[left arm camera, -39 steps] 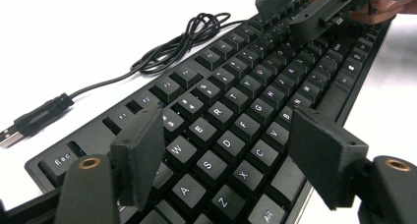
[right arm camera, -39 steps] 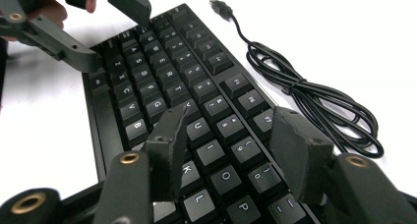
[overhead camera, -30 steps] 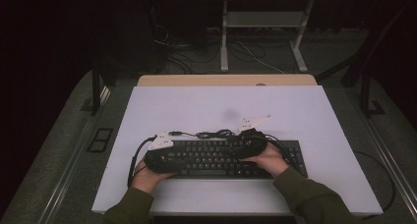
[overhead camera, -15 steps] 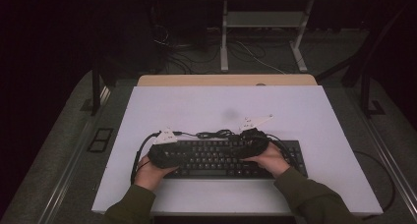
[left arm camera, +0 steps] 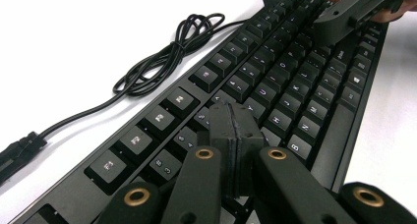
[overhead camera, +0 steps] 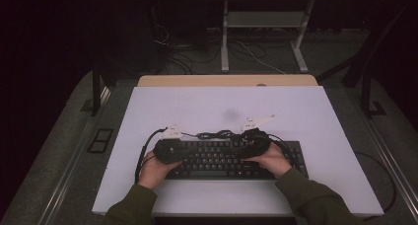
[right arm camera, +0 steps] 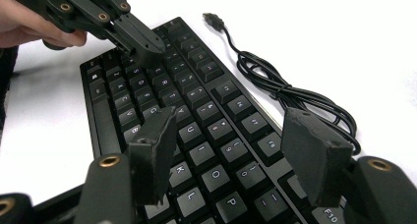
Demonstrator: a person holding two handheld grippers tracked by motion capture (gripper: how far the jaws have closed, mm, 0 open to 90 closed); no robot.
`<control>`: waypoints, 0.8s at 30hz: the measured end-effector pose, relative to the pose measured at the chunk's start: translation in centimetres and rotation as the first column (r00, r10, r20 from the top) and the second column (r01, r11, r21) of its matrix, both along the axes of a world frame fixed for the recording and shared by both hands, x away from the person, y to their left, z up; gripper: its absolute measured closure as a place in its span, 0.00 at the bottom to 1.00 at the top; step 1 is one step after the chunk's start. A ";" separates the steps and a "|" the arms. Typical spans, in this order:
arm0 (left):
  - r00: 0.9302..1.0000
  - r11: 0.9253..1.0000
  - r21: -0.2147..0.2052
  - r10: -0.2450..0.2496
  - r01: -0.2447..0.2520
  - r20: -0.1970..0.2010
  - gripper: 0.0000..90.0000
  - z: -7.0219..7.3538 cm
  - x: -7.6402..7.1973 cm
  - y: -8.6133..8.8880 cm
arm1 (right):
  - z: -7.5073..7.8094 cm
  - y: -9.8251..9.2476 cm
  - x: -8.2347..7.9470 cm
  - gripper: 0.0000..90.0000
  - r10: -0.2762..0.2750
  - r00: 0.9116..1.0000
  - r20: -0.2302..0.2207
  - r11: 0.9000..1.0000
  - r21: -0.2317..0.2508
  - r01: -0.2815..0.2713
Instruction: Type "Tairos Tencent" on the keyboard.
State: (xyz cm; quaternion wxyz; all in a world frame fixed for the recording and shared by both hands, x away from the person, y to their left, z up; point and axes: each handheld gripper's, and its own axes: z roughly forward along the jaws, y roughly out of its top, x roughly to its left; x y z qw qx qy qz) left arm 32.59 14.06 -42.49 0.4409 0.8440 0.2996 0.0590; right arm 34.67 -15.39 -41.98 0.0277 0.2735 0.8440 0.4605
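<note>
High view: the white surface (overhead camera: 305,111) has a black keyboard (overhead camera: 222,161) lying toward its near edge, long side parallel to that edge, with a bare strip between them. The far half of the surface is open, and there is free room to the left and right of the keyboard. A coiled black cable (overhead camera: 217,134) lies just beyond the keyboard's far edge. The left tool (overhead camera: 170,148) rests over the keyboard's left end and the right tool (overhead camera: 254,142) over its right part, each held by a hand coming in from the near side.

Left gripper view: the left tool (left arm camera: 235,135) has just been closing and its jaws now stand pressed together with nothing between them, low over the number and letter rows. The keyboard (left arm camera: 295,91) is matte black with faintly lit legends, running off to the far right, where the right tool (left arm camera: 344,13) hangs above the keys. The cable (left arm camera: 162,62) loops on the bare white surface (left arm camera: 74,37) beside the function row.

Right gripper view: the right tool (right arm camera: 236,155) stands moderately wide and empty above the letter keys (right arm camera: 206,130). The left tool (right arm camera: 142,42) is tip-down on the far keys. The cable (right arm camera: 290,96) ends in a USB plug (right arm camera: 212,18) on open surface.
</note>
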 end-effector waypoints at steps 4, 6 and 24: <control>1.000 1.000 0.004 -0.004 0.004 0.004 0.99 -0.2 0.1 -0.2 | 0.0 0.1 0.0 0.42 0.003 1.000 0.002 1.000 0.001 -0.003; 1.000 1.000 0.010 -0.007 0.007 0.002 0.99 -0.3 0.1 -0.3 | -0.1 0.1 0.0 0.42 0.004 1.000 0.000 1.000 -0.002 -0.004; 1.000 0.997 0.066 -0.030 0.030 0.003 0.99 -0.9 0.2 -1.0 | -0.1 0.1 -0.1 0.42 -0.001 1.000 0.000 1.000 0.000 0.001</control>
